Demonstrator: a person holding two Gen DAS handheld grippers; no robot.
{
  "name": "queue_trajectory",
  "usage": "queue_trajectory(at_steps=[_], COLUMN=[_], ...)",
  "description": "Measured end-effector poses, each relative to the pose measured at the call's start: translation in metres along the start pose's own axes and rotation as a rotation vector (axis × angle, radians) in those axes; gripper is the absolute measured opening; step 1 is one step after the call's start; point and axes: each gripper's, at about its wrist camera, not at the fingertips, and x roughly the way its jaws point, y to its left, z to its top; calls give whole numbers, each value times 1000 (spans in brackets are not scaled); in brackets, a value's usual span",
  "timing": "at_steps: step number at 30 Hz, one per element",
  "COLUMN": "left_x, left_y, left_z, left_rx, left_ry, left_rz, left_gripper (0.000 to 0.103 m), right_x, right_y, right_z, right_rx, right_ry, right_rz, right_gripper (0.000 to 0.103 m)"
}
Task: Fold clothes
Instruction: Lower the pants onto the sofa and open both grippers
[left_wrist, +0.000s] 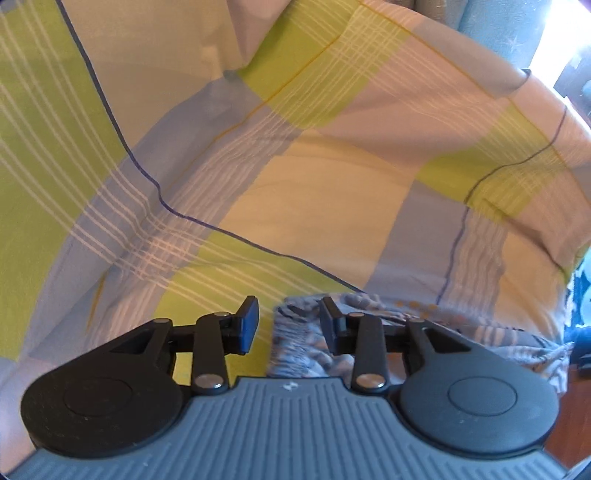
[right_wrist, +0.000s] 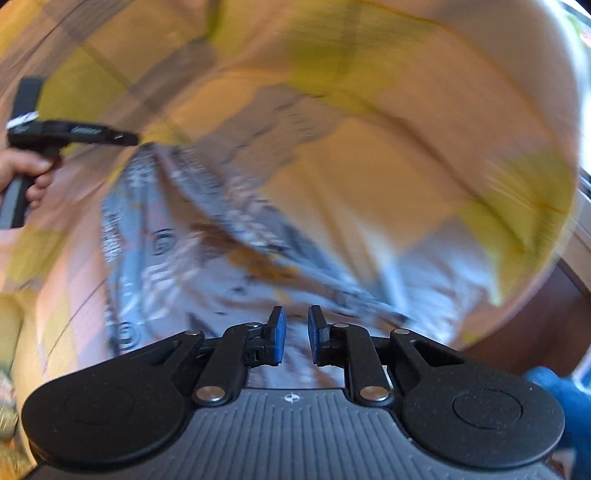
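Nearest the lens in the left wrist view: left gripper (left_wrist: 289, 325), low centre of the frame, fingers (left_wrist: 248, 325) parted wide, nothing between them. Just past the right fingertip, lower centre to lower right: patterned grey garment (left_wrist: 299, 343), rumpled, lying on a checked bedsheet (left_wrist: 325, 184) of green, peach and grey that fills the rest of the frame. Lies ahead and to the right of the fingers, near edge close below them, possibly touching; cannot tell for sure. In the right wrist view, heavily blurred: at far left, a hand (right_wrist: 27, 177) around the handle of the other tool, that tool's tip near the garment's upper left corner. Centre: same garment (right_wrist: 192, 236), spread from upper left down toward lower right, long axis on that diagonal, folds not readable through the blur. Low centre: right gripper (right_wrist: 296, 334), blue pads (right_wrist: 280, 332) a narrow gap apart, gripping nothing, hanging over the garment's near end. Judged nearer the cloth's middle than the left tool, which sits at an edge. Fits equally a garment being laid out or one partly folded.
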Motion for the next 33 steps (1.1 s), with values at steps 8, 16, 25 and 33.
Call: queue_trajectory(at_steps=[8,16,25,33], left_x=[30,13,-70,-106], left_y=[-32,-42,-43,-62], left_z=[-16,-32,-133,-234], left_rx=[96,-13,-124,-198], left_ry=[54,-81,-64,-61], left_rz=[-57,-89,-106,-93], left_gripper=[30,30,30,32], right_x=[47,14,-41,-45], right_y=[22,-29,34,98], right_z=[20,13,-30,-47], right_rx=[-142,-38,-38,-168], right_ry=[54,-2,-48,-61], right_rz=[10,-222,-218,-121], right_gripper=[24,24,26,43])
